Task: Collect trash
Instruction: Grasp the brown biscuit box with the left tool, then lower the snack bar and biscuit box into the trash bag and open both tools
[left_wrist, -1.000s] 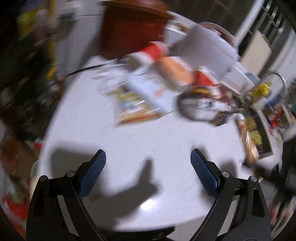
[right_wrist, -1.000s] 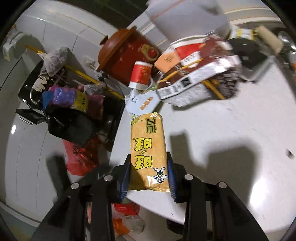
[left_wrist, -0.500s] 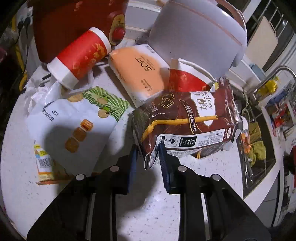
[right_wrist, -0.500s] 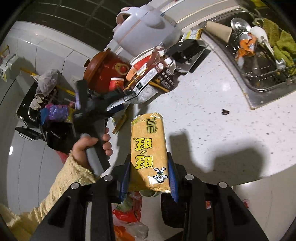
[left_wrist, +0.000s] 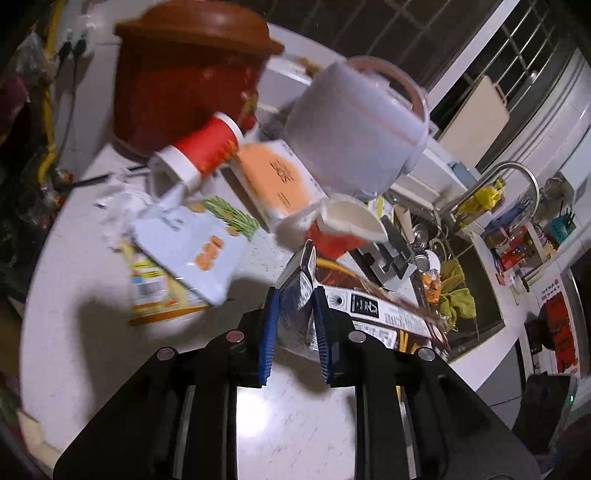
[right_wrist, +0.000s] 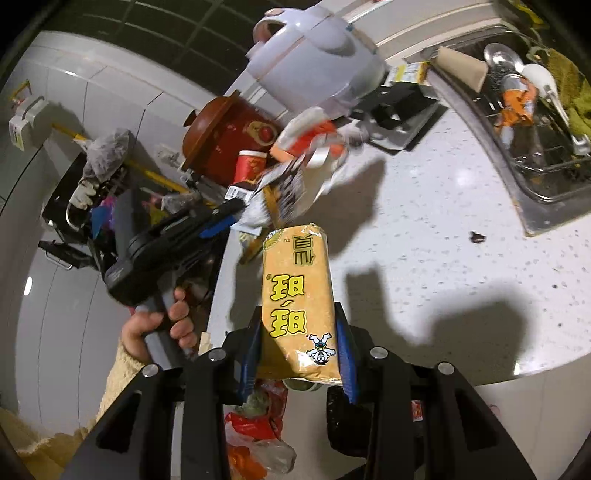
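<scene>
The left tool (left_wrist: 293, 325) points steeply down over a white speckled bench (left_wrist: 92, 332). Its blue pads, which have just been closing, are clenched on the silvery edge of a crumpled brown foil snack bag (left_wrist: 373, 306), which trails off to the right over the bench.

The right tool (right_wrist: 299, 350) also tilts downward and is clamped on a flat yellow snack packet with bold yellow characters (right_wrist: 297, 291), held out past the bench's edge above a red-and-clear plastic bag on the floor (right_wrist: 258, 435).

Only the left wrist view shows what lies beyond the brown bag: a pale blue biscuit wrapper (left_wrist: 188, 251), a toppled red paper cup with a white rim (left_wrist: 195, 155), an orange-faced tissue pack (left_wrist: 273, 181), a red-brown clay pot (left_wrist: 184, 85) and a white rice cooker (left_wrist: 354, 125).

Only the right wrist view shows the person: a hand (right_wrist: 159, 328) in a cream knitted sleeve (right_wrist: 118, 380) grips the left tool's grey handle, with the brown bag hanging from its tip. It also shows a steel sink with dishes (right_wrist: 535, 110).
</scene>
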